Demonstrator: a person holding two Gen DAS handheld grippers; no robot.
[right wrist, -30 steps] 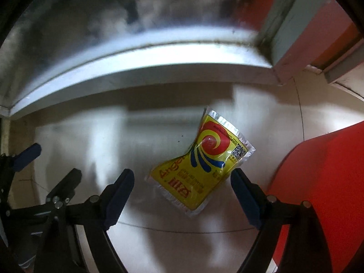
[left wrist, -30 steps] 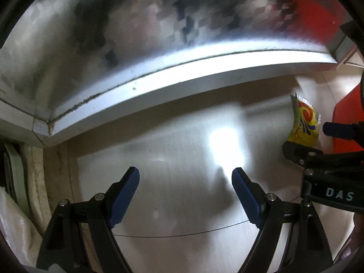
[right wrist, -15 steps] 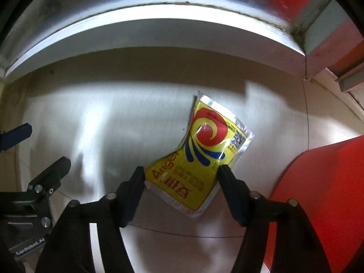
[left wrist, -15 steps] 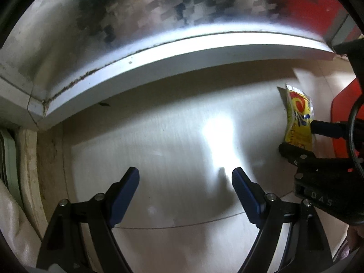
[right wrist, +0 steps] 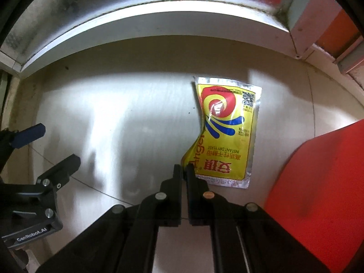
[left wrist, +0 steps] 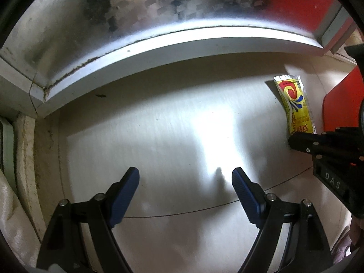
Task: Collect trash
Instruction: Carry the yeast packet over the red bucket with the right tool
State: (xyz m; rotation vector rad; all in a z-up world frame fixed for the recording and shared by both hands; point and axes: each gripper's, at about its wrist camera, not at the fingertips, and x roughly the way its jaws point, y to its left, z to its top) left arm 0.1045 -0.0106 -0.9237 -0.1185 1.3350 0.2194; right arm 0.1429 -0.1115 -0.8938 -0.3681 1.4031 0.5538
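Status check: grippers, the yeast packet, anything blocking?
Right gripper shut on yellow yeast packet, pinching its near left corner. Left gripper open, empty. Packet flat on the floor, red panel beside it; nothing blocking.

Left tool [left wrist: 185,180] gapes wide above the floor [left wrist: 173,122]; yellow packet [left wrist: 295,104] far right.

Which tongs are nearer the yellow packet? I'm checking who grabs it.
Right. The right tongs are shut on the yellow packet's near corner; the left tongs hang open over bare floor, well off to its left.
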